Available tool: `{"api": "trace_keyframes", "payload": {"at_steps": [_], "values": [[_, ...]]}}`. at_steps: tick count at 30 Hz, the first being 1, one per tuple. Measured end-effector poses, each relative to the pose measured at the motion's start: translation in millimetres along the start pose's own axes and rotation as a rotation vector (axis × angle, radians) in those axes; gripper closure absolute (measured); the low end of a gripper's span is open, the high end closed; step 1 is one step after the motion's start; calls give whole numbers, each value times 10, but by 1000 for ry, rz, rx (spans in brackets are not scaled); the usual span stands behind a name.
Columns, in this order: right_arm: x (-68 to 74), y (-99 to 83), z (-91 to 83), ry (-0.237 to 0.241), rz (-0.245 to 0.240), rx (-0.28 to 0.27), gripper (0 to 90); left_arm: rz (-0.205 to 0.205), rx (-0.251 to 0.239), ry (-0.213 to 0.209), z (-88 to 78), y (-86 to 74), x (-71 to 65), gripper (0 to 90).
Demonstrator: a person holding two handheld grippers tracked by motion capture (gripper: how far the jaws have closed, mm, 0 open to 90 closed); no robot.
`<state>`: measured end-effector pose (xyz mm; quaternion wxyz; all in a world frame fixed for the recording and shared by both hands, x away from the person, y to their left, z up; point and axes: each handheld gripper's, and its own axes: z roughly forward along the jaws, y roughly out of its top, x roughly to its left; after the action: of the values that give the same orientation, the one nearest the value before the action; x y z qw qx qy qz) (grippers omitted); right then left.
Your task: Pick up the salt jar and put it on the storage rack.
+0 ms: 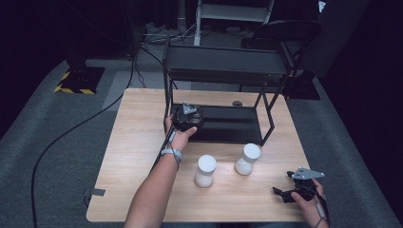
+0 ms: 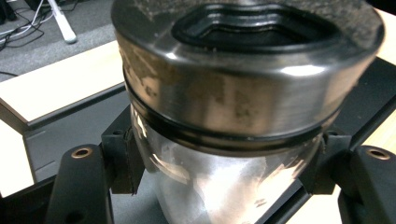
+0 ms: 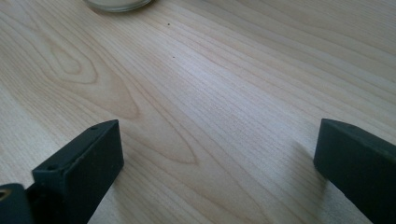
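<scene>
A clear glass jar [image 2: 219, 182] with a brushed-steel lid [image 2: 243, 93] stands upright between my left gripper's [image 2: 224, 168] black jaws, whose pads press on both sides of the glass below the lid. In the high view the left gripper [image 1: 187, 118] is over the left end of the black rack's lower tray [image 1: 233, 126]. Near the table's front right corner, my right gripper [image 1: 281, 192] rests low, and in its own view the right gripper [image 3: 219, 158] stands wide open over bare wood.
Two white-lidded jars [image 1: 205, 171] [image 1: 247, 159] stand on the wooden table [image 1: 138, 142] in front of the rack, and one jar's base [image 3: 116, 3] shows ahead of the right gripper. The rack's upper shelf [image 1: 223, 64] overhangs the tray. A small dark object [image 1: 237, 103] lies behind the rack.
</scene>
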<state>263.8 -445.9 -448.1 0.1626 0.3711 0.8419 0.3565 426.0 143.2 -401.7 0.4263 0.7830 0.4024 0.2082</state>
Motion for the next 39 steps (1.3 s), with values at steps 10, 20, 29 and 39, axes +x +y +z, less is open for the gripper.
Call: {"api": "trace_keyframes", "payload": {"at_steps": [10,20,29,39], "values": [[0,0,0,0,0,0,13,9,34,8,116,-5,-9,306],[2,-3,-1,0,-1,-1,13,-11,35,12,155,-29,18,307],[8,-8,-5,2,-2,-2,13,-29,39,-3,164,-21,59,304],[6,-8,-6,6,-4,-1,13,-72,-64,-12,10,-61,81,160]]}}
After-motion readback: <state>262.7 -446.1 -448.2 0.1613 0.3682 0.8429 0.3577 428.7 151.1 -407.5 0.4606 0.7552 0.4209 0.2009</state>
